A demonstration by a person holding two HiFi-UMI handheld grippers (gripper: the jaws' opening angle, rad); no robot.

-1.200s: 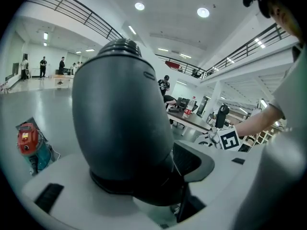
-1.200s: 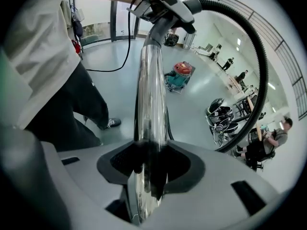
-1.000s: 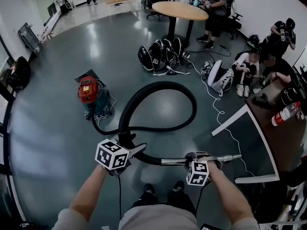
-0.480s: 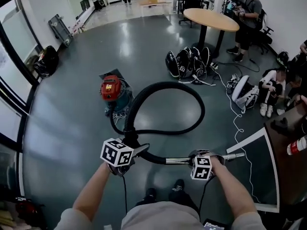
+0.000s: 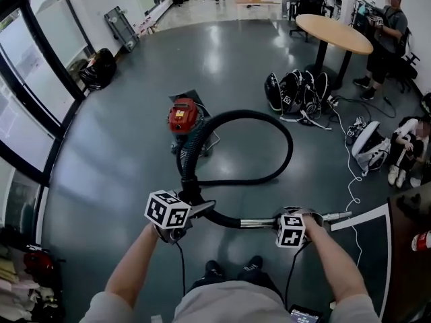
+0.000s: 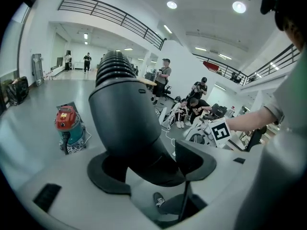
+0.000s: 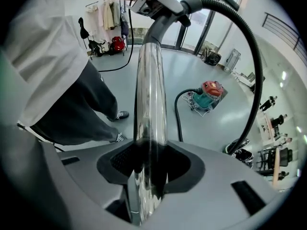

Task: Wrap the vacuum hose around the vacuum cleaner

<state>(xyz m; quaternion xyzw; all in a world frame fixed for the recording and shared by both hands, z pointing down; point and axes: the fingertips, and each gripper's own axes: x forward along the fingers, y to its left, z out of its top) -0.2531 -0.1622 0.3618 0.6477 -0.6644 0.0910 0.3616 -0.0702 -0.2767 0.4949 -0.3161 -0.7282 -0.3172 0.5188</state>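
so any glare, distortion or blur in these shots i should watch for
Head view: fisheye bows the window frames, and ceiling lights glare off the glossy floor. Left gripper view: the hose handle looms large and slightly soft, corners vignetted black. Right gripper view: the chrome wand mirrors its surroundings in streaks.

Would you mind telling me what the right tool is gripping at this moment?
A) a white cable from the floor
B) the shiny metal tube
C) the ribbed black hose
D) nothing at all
B: in the right gripper view, the right tool has its jaws closed on the shiny metal tube, which runs straight up from between them.
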